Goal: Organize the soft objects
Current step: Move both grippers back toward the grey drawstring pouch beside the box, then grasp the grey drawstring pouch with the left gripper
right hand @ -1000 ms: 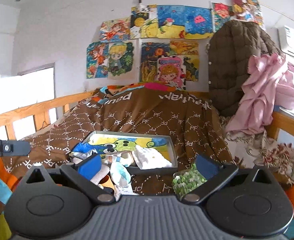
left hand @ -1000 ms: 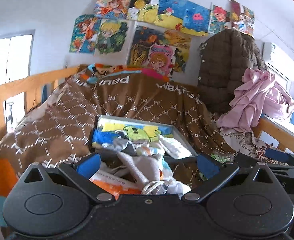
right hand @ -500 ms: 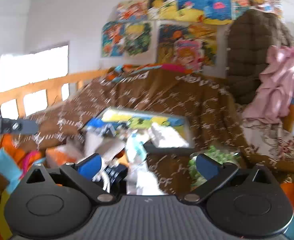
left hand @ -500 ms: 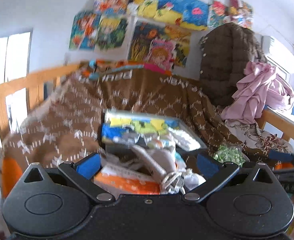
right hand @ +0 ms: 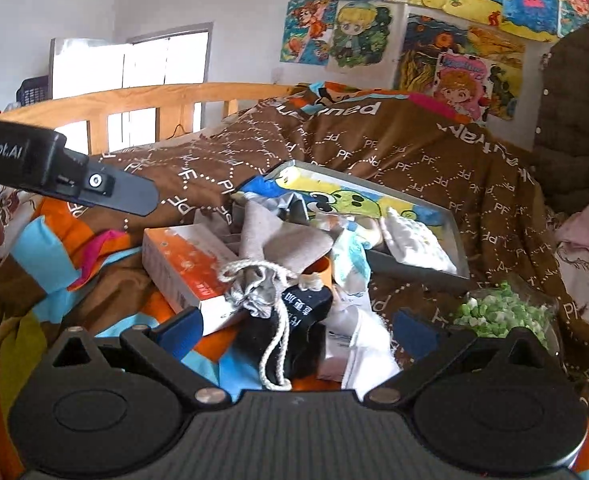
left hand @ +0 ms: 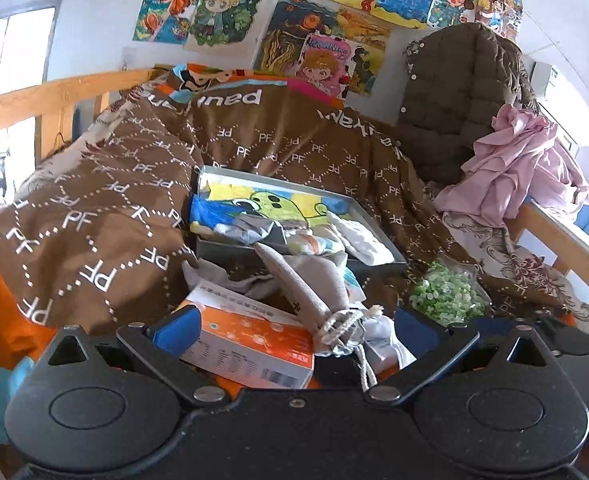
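Observation:
A grey tray (left hand: pixel 222 174) (right hand: pixel 460 236) lies on the brown quilt with a cartoon cloth (left hand: pixel 270 204) (right hand: pixel 342 200) and a white cloth (left hand: pixel 364 236) (right hand: pixel 412 238) in it. In front of it is a heap: a beige drawstring pouch (left hand: pixel 314 284) (right hand: pixel 278 240), an orange-and-white box (left hand: pixel 250 336) (right hand: pixel 182 264), a black sock (right hand: pixel 302 320) and pale cloths (right hand: pixel 358 344). My left gripper (left hand: pixel 290 330) is open just before the heap, with box and pouch between its fingers' line. My right gripper (right hand: pixel 298 330) is open over the sock and cord.
A clear bag of green pellets (left hand: pixel 448 296) (right hand: pixel 506 312) lies right of the heap. The left gripper's body (right hand: pixel 62 174) juts in from the left in the right wrist view. Wooden rails (right hand: pixel 166 98), a brown jacket (left hand: pixel 458 96) and pink cloth (left hand: pixel 518 164) ring the bed.
Both grippers moved forward and down toward the heap in front of the tray; the right one also swung left. Both stayed open.

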The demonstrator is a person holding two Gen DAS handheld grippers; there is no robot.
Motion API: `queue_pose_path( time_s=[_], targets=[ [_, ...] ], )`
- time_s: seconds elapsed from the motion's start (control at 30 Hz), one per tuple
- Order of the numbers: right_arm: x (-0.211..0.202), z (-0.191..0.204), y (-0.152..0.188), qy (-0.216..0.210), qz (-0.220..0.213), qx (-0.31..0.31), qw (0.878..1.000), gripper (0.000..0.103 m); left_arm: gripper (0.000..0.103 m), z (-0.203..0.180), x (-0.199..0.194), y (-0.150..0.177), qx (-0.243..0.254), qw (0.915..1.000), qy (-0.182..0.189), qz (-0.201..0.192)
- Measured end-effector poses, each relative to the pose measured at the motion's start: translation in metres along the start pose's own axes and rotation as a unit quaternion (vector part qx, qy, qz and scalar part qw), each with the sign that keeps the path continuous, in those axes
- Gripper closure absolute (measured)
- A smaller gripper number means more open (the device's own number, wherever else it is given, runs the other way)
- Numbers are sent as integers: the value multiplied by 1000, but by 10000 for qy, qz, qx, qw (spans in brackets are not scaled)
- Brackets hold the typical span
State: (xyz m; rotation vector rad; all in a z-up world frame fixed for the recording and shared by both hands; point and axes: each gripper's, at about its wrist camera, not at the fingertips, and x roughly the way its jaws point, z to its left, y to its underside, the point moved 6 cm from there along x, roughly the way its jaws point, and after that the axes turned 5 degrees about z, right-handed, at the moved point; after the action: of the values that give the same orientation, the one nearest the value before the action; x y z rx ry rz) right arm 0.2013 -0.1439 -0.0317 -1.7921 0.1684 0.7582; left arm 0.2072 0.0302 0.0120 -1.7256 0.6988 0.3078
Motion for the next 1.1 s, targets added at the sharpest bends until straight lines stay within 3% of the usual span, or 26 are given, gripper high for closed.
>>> queue_pose_path(
  time_s=[0.37,0.5,0.73,1.1],
  targets=[
    [17,-1,1,-97,202,106,9997,0,1,0,14,0,69,9996,-249,70],
    [22,-1,1,-147,247,161,9995,0,1,-1,14,-1,92,9993,-335,-129],
    [30,-3,-1,-174,177,266,9993,0,1,-3,26,-5,108,9991,-175,-375],
    [38,-11,-6,-83,54,408,9991,0,1,1,55,3,-244,9991,287,-172]
  ],
)
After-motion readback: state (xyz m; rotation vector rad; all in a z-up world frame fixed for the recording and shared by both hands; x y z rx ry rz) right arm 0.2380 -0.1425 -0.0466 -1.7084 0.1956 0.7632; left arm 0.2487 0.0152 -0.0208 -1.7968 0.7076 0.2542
